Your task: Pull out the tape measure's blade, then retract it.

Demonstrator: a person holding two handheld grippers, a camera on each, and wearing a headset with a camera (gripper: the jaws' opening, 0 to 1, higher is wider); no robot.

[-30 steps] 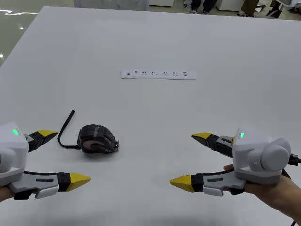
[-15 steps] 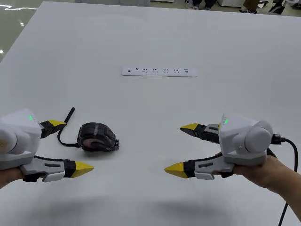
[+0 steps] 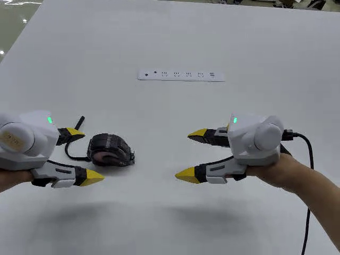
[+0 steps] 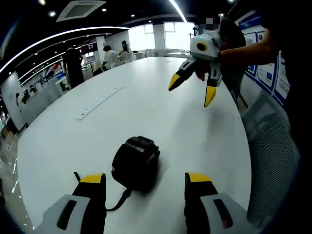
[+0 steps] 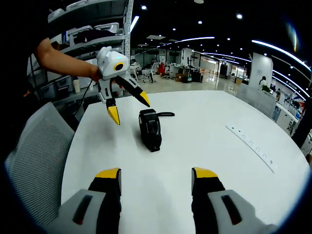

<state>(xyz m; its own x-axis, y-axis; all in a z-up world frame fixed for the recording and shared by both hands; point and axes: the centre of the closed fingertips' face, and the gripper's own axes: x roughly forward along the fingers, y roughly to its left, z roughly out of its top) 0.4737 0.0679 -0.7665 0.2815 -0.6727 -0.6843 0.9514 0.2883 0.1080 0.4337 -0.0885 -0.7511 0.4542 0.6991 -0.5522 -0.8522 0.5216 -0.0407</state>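
The left gripper (image 3: 89,155), a white body with black jaws ending in yellow points, hangs low over the smooth white table (image 3: 159,212). Its jaws are spread wide with nothing between them. Just past its tips, in line with the gap, sits the tape (image 3: 110,150): a rounded dark case with a ribbed grip. A thin black strap (image 3: 81,121) loops out from the case on the left gripper's side. Farther back lies a flat white power strip (image 3: 180,75). Bare tabletop separates the tape from the right gripper (image 3: 184,155), whose jaws are likewise wide and empty and point left at the tape. A black cable (image 3: 309,180) trails from it. The table's left edge lies well off.
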